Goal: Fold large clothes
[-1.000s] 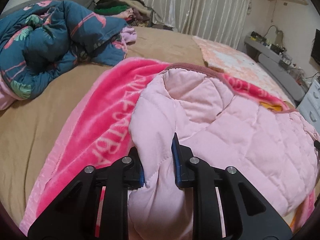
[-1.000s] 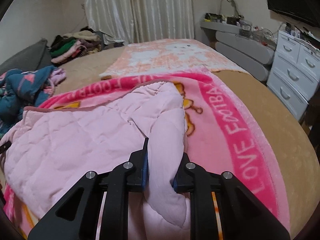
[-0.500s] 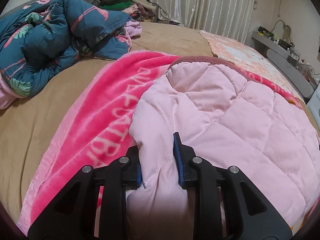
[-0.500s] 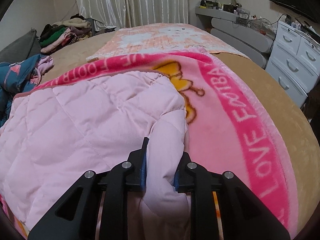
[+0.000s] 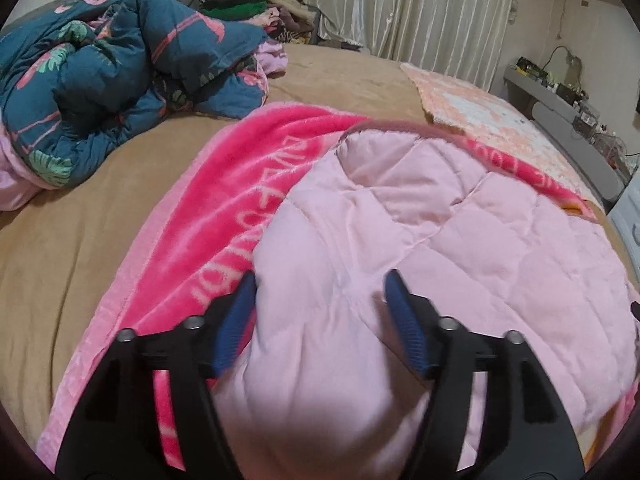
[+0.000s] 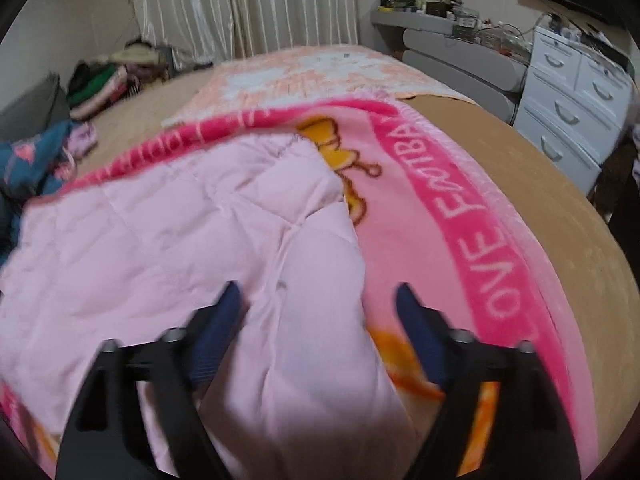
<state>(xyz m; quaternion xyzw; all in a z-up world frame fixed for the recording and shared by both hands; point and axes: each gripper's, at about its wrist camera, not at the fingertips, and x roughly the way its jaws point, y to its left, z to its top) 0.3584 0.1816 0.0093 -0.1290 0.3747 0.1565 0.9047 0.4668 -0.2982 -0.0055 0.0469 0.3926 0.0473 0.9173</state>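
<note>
The pale pink quilted jacket (image 5: 460,248) is lying on a hot pink blanket (image 5: 224,216) with white lettering, spread over the tan bed (image 5: 80,240). Both grippers are at its near edge. The left gripper (image 5: 320,284) has its jaws opening, with a puffy fold between them, pads not pinching it. Same for the right gripper (image 6: 320,292): jaws opening wide, a fold of jacket between them. There's a teal flamingo-print comforter (image 5: 120,80) bunched up further back, and a white dresser (image 6: 572,92) beside the bed.
</note>
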